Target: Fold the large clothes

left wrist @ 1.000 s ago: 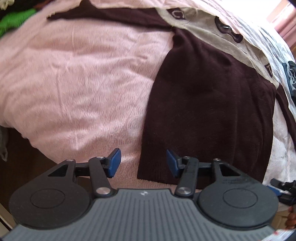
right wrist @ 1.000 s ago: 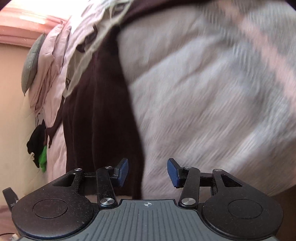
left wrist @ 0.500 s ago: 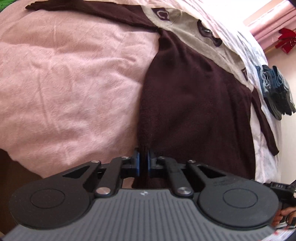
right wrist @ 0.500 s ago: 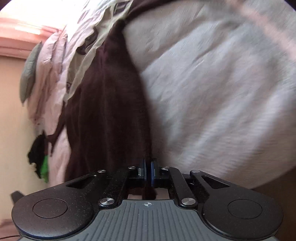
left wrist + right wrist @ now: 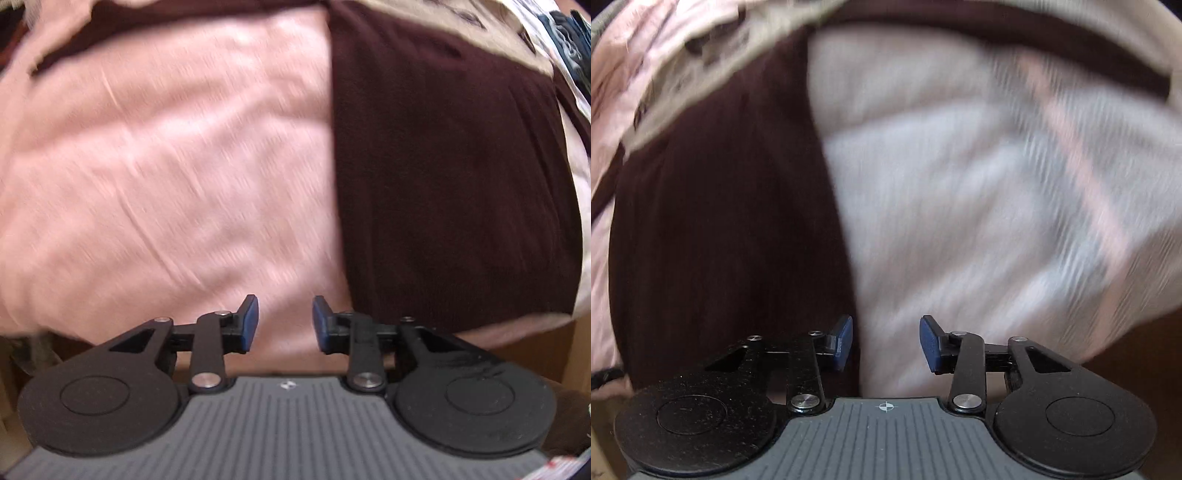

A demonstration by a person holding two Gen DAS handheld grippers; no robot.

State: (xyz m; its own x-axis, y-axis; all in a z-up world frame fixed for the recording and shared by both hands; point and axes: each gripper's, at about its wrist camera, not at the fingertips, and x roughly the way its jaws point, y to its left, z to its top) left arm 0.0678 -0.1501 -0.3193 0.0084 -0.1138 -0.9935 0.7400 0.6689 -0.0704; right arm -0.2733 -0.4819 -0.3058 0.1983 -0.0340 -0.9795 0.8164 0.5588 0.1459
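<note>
A dark brown sweater (image 5: 443,166) with a beige yoke lies flat on the pink bedspread (image 5: 166,166). In the left wrist view my left gripper (image 5: 284,319) hovers over bare bedspread, just left of the sweater's lower corner. Its jaws are opening and nothing is between them. In the right wrist view the sweater (image 5: 720,221) fills the left side and pale bedspread (image 5: 979,203) the right. My right gripper (image 5: 885,338) hangs over the sweater's side edge, jaws opening, with only bedspread showing through the gap. Both views are motion-blurred.
Dark blue folded garments (image 5: 569,33) lie at the far right of the bed. The bed's near edge runs just beyond both grippers, with a brown bed side or floor (image 5: 1145,350) below it.
Half a second ago both grippers were shut on the sweater's lower edge. Both have let go and stand open. The left gripper has slid left off the sweater and the right has lifted.
</note>
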